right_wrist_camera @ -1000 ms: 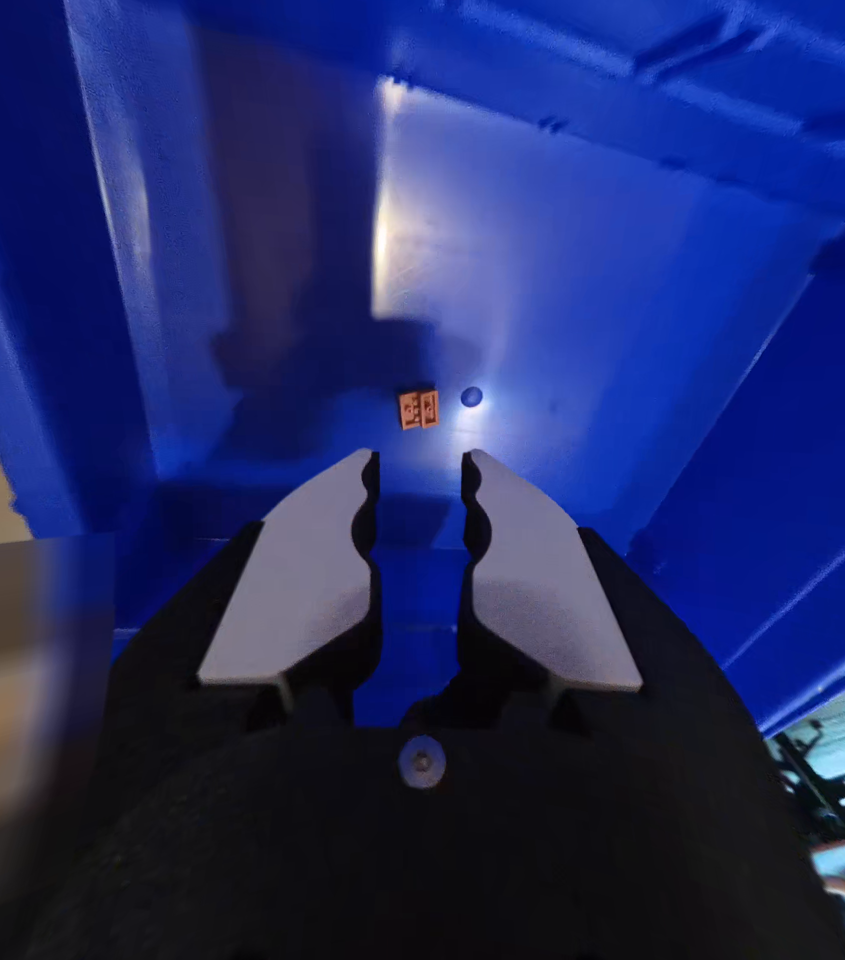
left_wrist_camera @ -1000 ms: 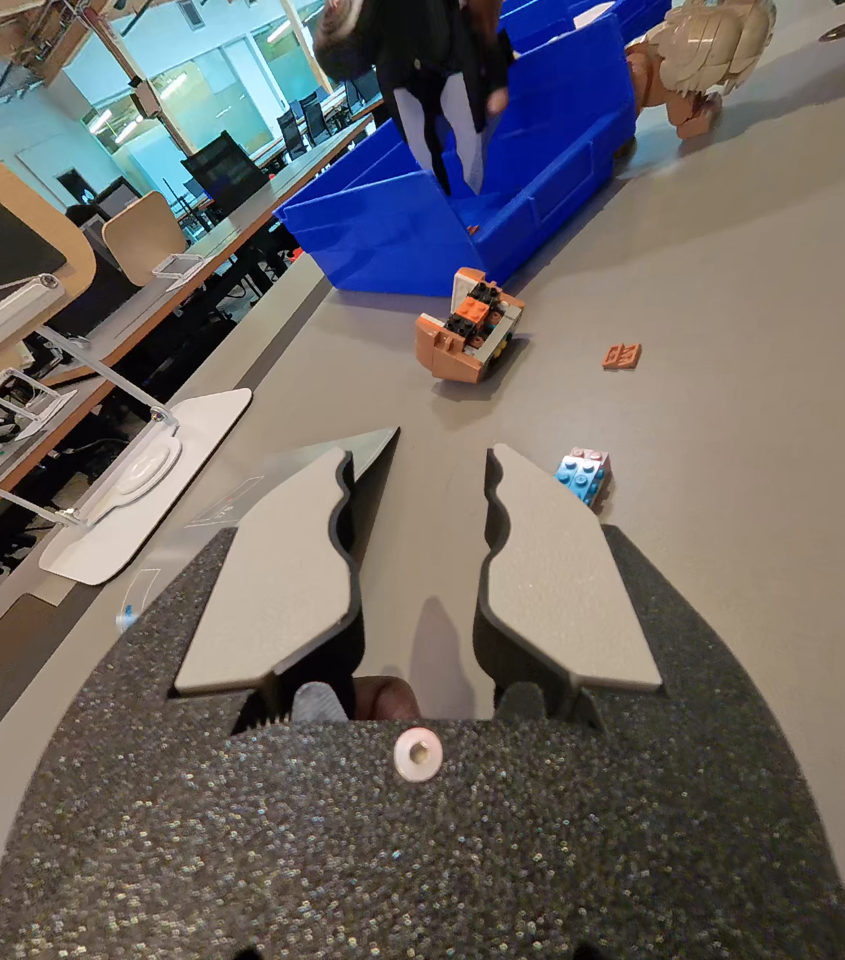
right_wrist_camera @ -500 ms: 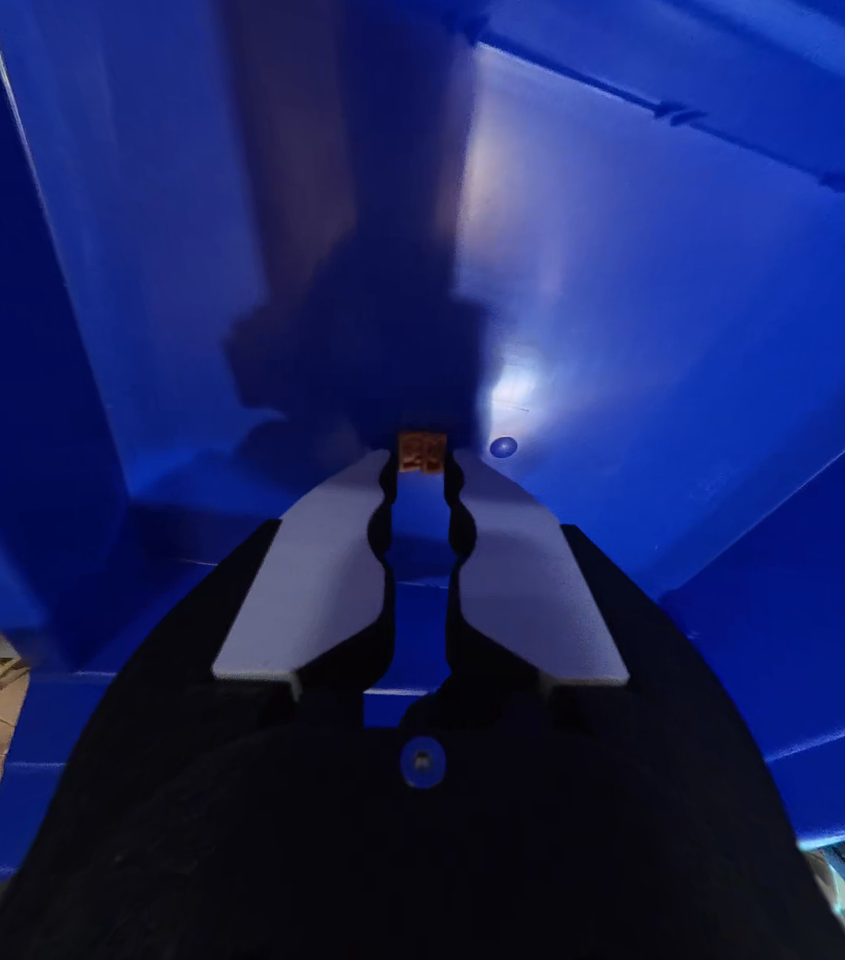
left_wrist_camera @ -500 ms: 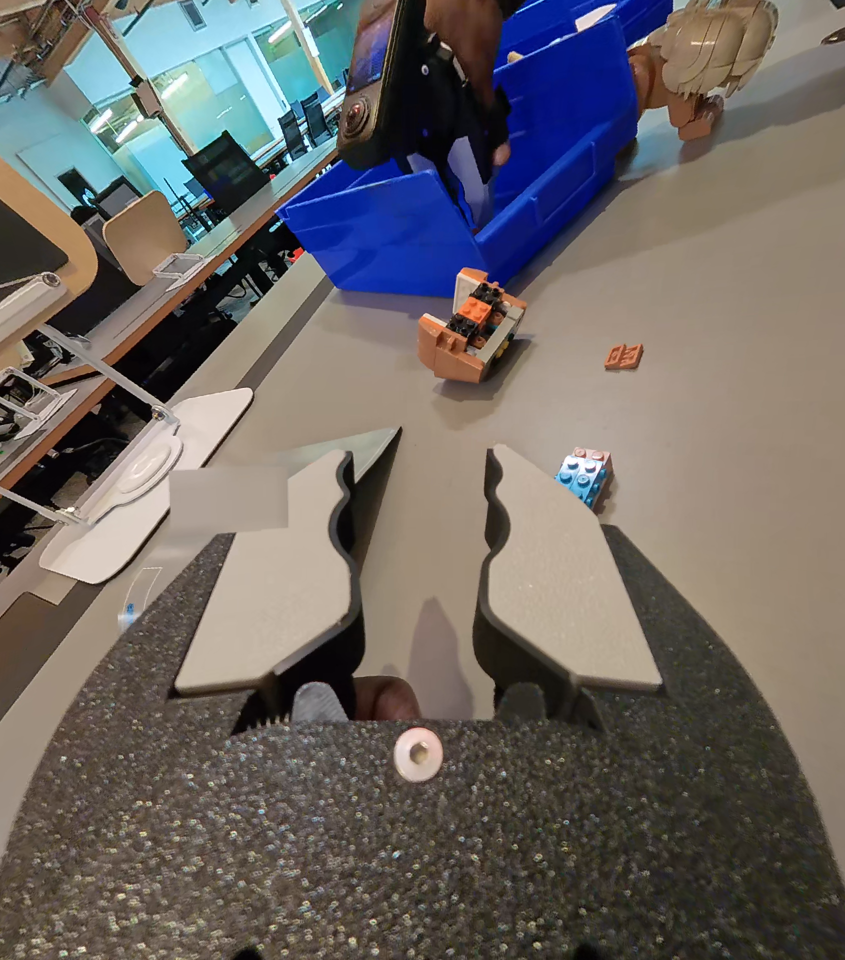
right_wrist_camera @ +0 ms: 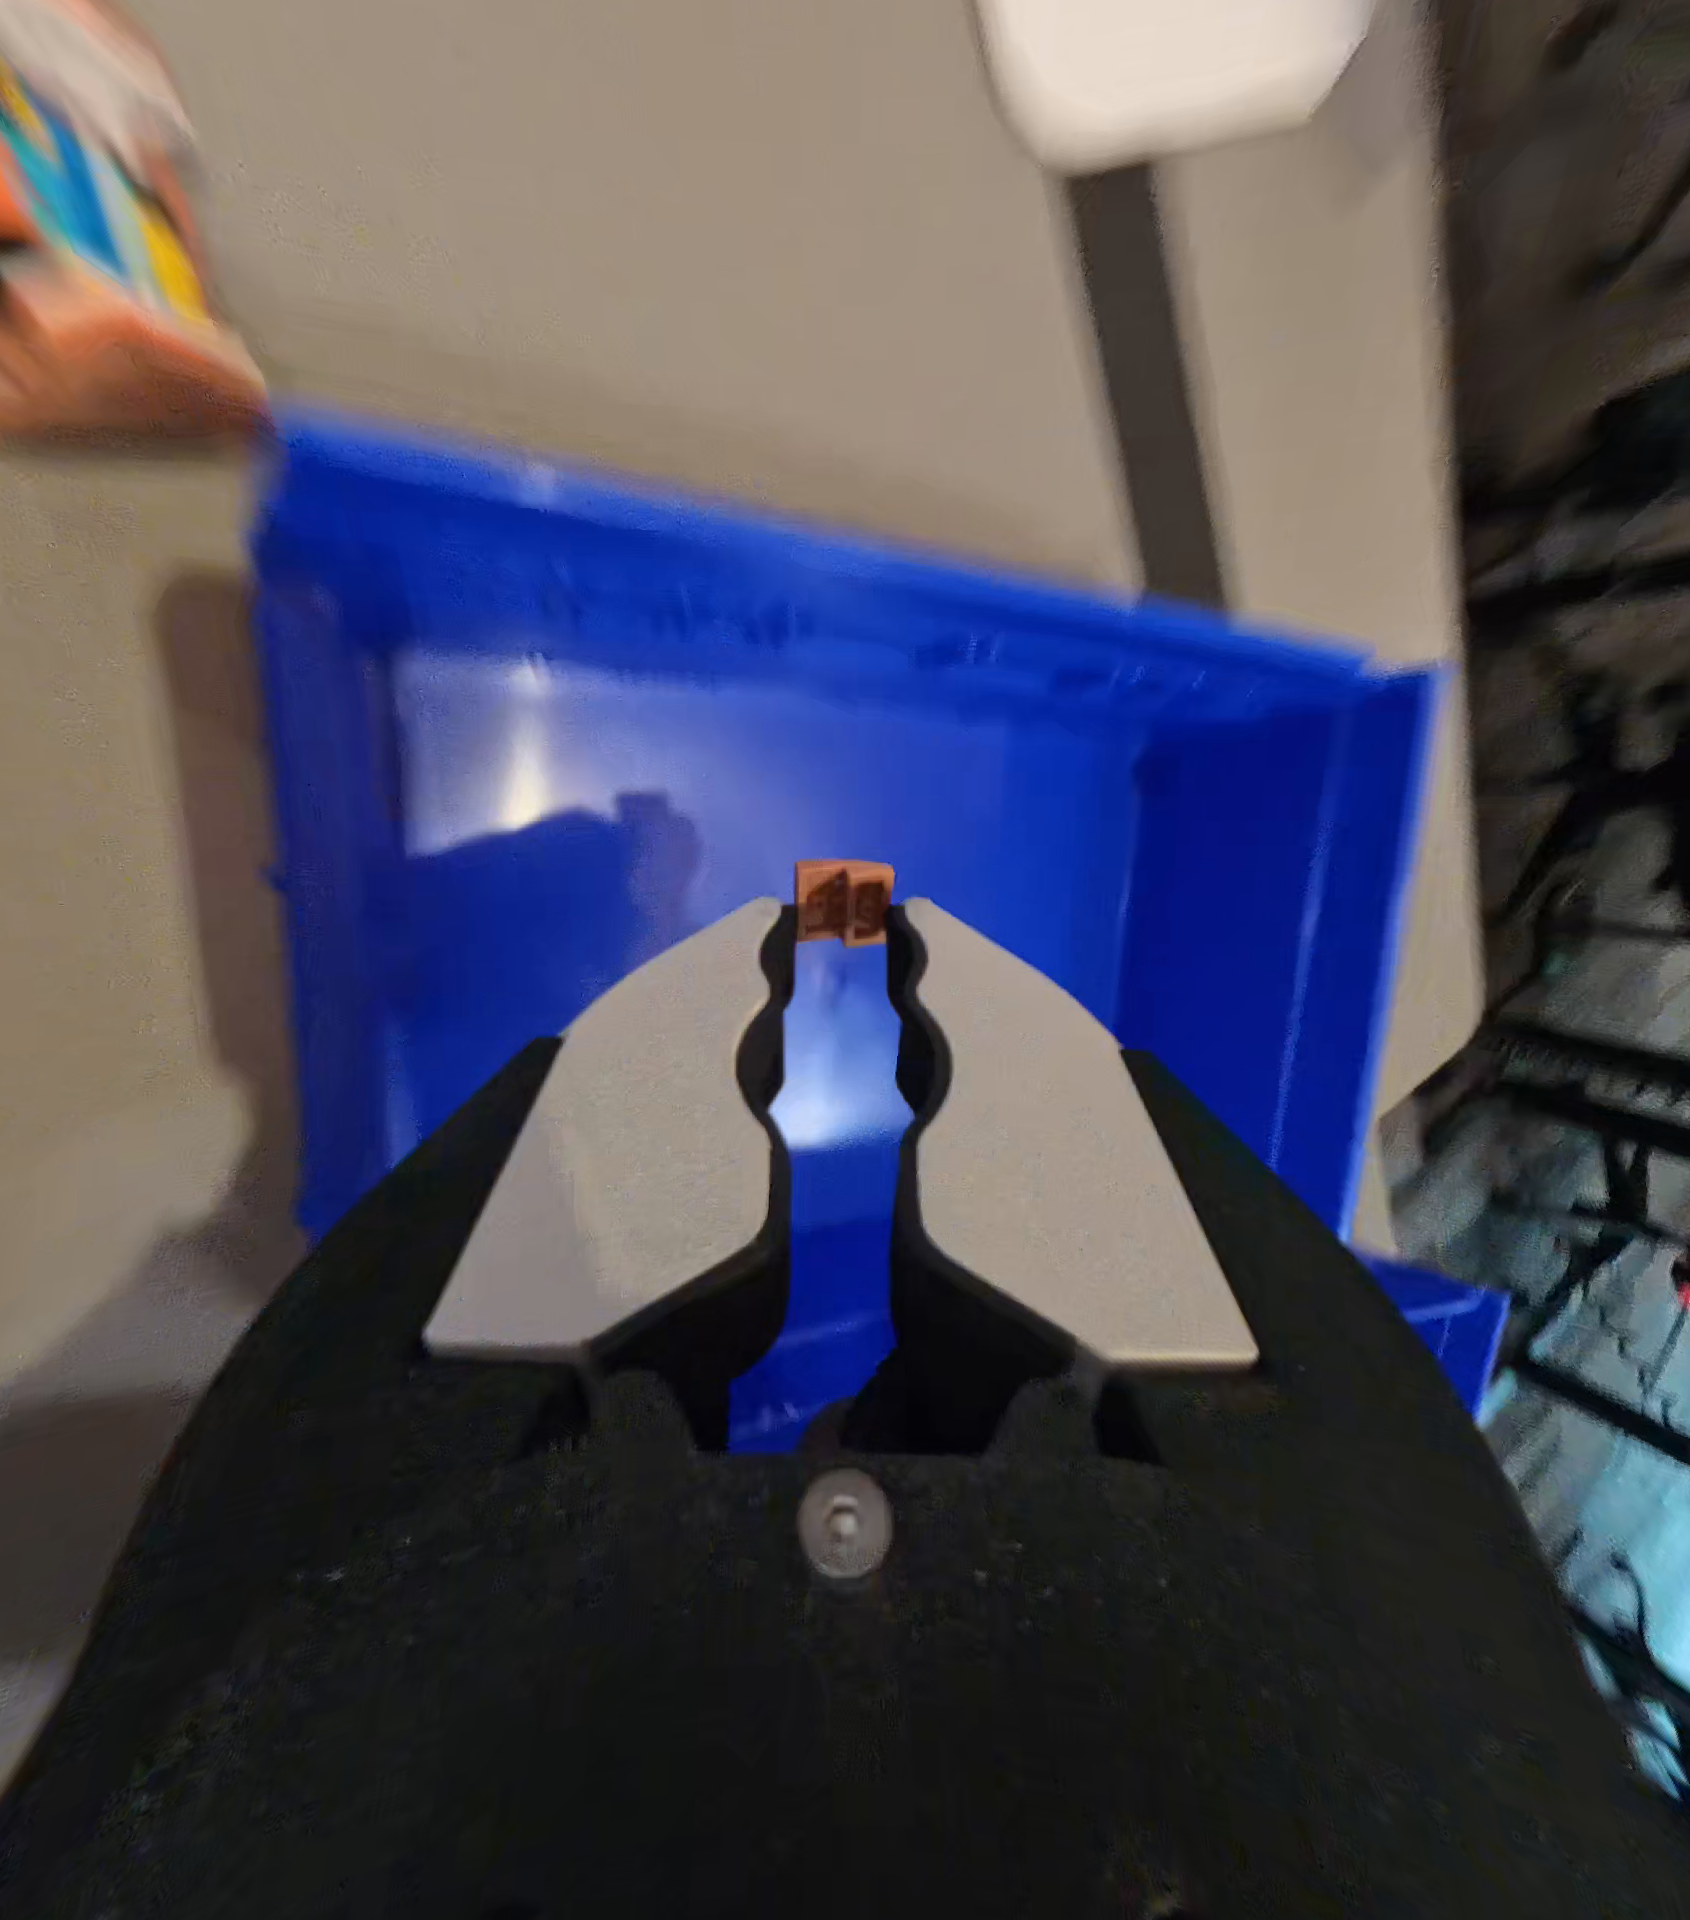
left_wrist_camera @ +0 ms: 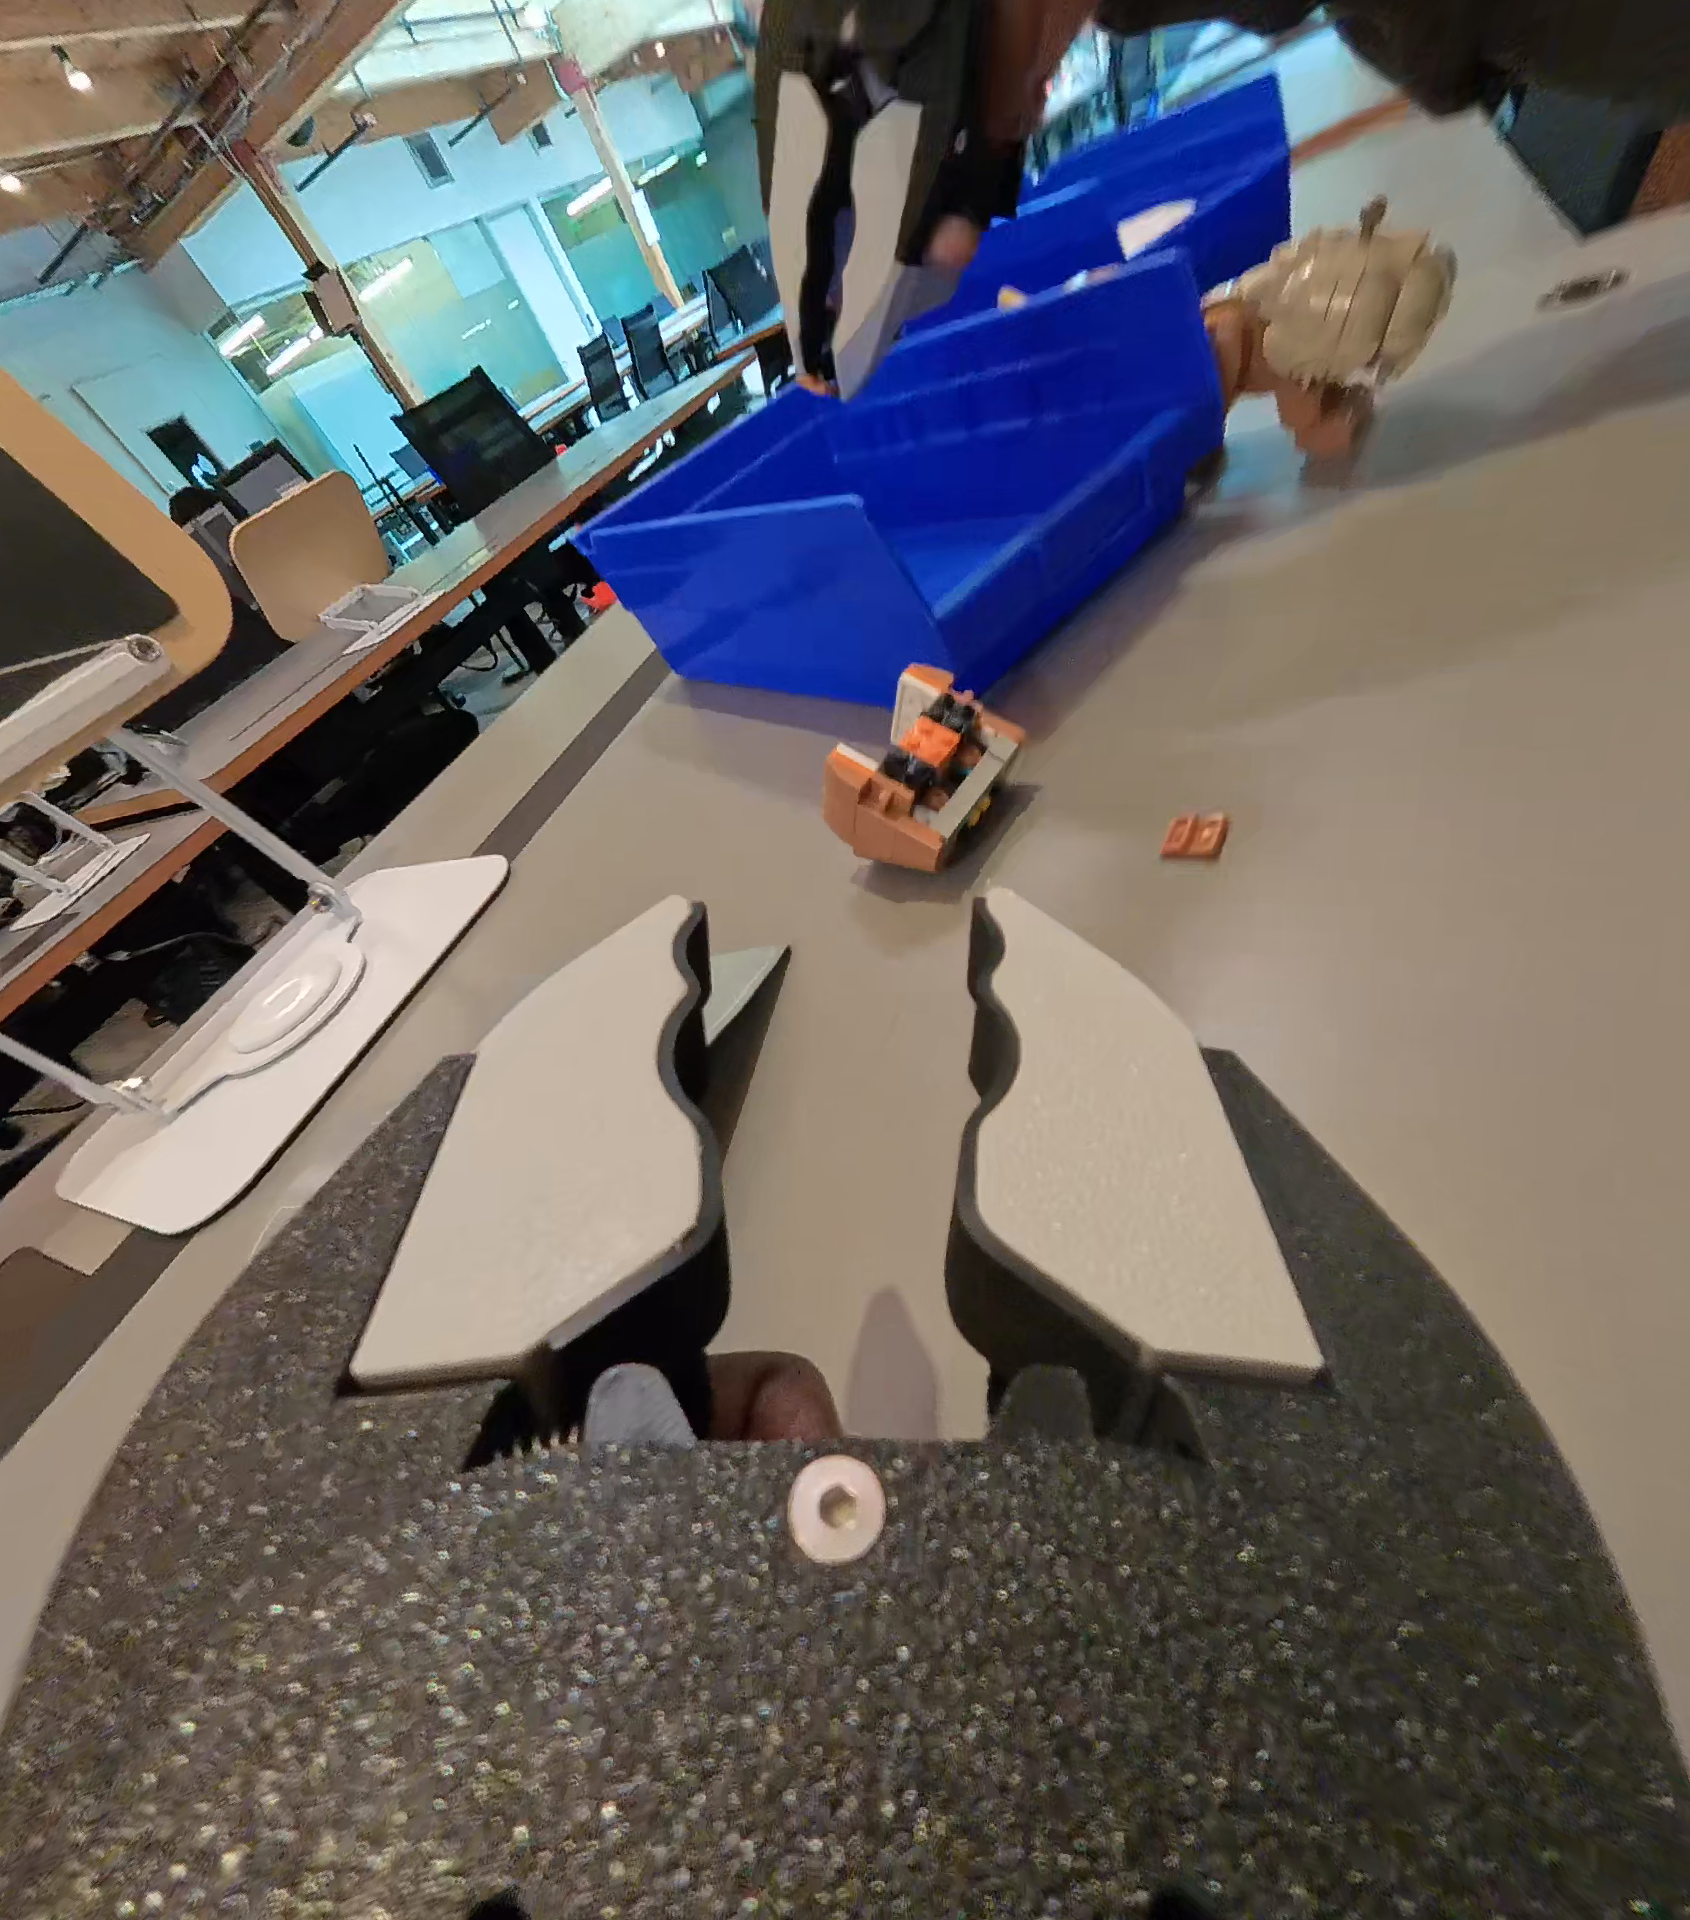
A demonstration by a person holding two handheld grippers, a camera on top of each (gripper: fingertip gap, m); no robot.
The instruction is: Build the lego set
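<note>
Pinching 1 small brown brick (right_wrist_camera: 842, 902) at its tips, the right claw (right_wrist_camera: 843, 914) hangs above the blue bin (right_wrist_camera: 1236, 831). Left claw (left_wrist_camera: 839, 925) is spread, empty, over the table (left_wrist_camera: 1443, 935) near the partial lego build (left_wrist_camera: 919, 774).

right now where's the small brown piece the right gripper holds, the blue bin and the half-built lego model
small brown piece (right_wrist_camera: 842, 902), right wrist view, its studded face
blue bin (left_wrist_camera: 768, 603), left wrist view, near end wall
half-built lego model (left_wrist_camera: 919, 769), left wrist view, orange top

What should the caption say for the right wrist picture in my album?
Right gripper pinches a small brown lego piece above the blue bin.
</note>
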